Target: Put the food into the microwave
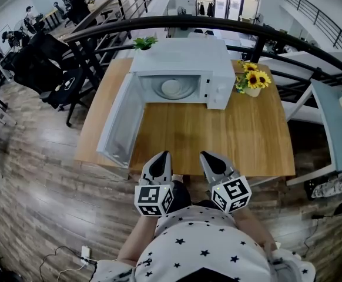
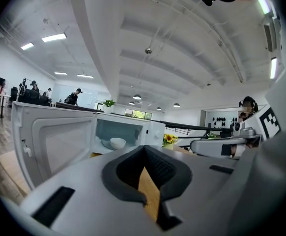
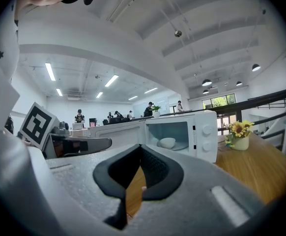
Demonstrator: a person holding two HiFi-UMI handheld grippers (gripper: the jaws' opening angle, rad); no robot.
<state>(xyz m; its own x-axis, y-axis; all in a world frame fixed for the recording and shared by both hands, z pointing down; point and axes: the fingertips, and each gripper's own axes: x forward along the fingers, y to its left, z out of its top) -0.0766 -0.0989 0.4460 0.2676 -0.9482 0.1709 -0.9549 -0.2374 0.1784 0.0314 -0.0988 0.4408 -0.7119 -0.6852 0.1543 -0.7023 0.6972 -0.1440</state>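
While the bowl [image 3: 167,142] lies inside the microwave [image 1: 183,63], closed fingers [image 1: 158,166] hover well short.

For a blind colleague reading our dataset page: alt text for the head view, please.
A white microwave stands on a wooden table with its door swung open and a white bowl inside. The left gripper and right gripper, both shut and empty, point at it; sunflowers stand beside it.

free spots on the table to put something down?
Bare table from the open door rightward, in front of the microwave, to the right edge. Crowded: sunflower vase beside the microwave's right; bowl inside the cavity.
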